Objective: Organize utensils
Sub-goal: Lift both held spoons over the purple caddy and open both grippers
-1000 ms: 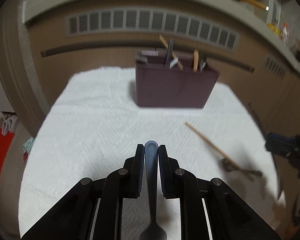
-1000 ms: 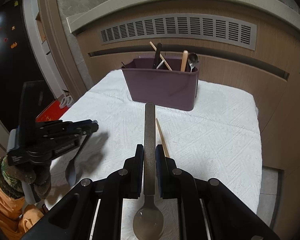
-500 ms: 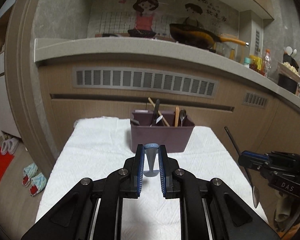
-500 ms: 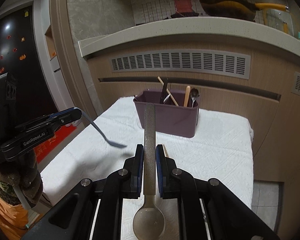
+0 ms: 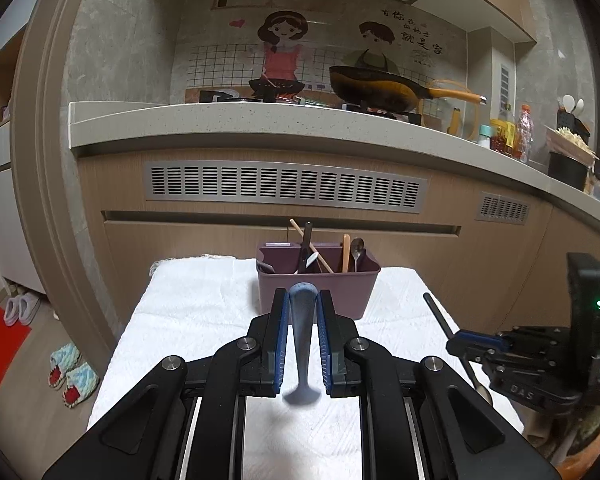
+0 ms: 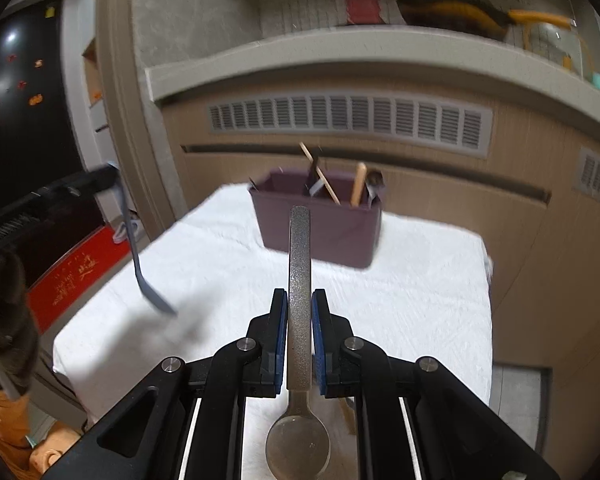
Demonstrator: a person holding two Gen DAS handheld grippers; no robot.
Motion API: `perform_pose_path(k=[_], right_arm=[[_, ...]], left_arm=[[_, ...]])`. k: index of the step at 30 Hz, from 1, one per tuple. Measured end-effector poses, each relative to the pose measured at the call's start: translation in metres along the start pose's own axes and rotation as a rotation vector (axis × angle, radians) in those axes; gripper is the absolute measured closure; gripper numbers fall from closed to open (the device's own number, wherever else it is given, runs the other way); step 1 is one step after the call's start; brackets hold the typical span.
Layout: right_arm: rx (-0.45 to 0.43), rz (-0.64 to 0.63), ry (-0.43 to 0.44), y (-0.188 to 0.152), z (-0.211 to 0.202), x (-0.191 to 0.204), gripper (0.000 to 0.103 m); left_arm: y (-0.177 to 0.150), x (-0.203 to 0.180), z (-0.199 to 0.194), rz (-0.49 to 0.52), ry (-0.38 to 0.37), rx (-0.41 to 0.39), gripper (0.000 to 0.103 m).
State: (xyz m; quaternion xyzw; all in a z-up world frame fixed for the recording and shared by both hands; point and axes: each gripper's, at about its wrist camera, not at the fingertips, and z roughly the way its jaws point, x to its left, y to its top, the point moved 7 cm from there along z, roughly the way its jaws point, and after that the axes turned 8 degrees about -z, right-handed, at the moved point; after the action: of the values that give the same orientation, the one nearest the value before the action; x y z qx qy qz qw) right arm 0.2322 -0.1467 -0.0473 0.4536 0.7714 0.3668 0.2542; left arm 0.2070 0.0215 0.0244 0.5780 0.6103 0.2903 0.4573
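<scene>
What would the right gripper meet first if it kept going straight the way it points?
Probably the purple utensil caddy: the metal spoon clamped in the right gripper aims at its front wall, though depth is unclear.

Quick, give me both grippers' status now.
Left gripper: shut on the blue spoon.
Right gripper: shut on the metal spoon.

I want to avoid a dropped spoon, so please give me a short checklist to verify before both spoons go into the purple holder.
1. Left tool shut on blue spoon: ok.
2. Right tool shut on metal spoon: ok.
3. Purple holder upright on white cloth: ok.
4. Free room inside the holder among utensils already there: cannot tell.
5. Path to the holder free of obstacles: ok.
6. Wooden stick on the cloth under the right tool not caught: cannot tell.
</scene>
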Motion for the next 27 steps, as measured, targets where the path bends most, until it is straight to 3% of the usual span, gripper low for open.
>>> perform_pose_path(k=[3, 7, 14, 19, 22, 27], right_arm=[[-0.022, 0.018, -0.012, 0.003, -0.001, -0.006, 0.091], [-0.13, -0.03, -0.038, 0.033, -0.011, -0.006, 0.091], [-0.322, -0.116, -0.084, 0.126, -0.018, -0.012, 0.091], [-0.478, -0.063, -0.086, 0.187, -0.01, -0.035, 0.091], [-0.499, -0.031, -0.069, 0.208, 0.012, -0.05, 0.091], [-0.461, -0.035, -0.071, 0.221, 0.068, -0.064, 0.091]], left_arm=[[0.005, -0.001, 0.001, 0.005, -0.007, -0.009, 0.089], [0.028, -0.007, 0.009, 0.017, -0.023, -0.04, 0.089], [0.1, -0.023, 0.025, 0.055, -0.057, -0.151, 0.089], [0.144, -0.029, 0.047, 0.061, -0.084, -0.23, 0.089], [0.16, -0.025, 0.072, 0.045, -0.099, -0.24, 0.089], [0.169, -0.012, 0.133, 0.032, -0.108, -0.195, 0.089]])
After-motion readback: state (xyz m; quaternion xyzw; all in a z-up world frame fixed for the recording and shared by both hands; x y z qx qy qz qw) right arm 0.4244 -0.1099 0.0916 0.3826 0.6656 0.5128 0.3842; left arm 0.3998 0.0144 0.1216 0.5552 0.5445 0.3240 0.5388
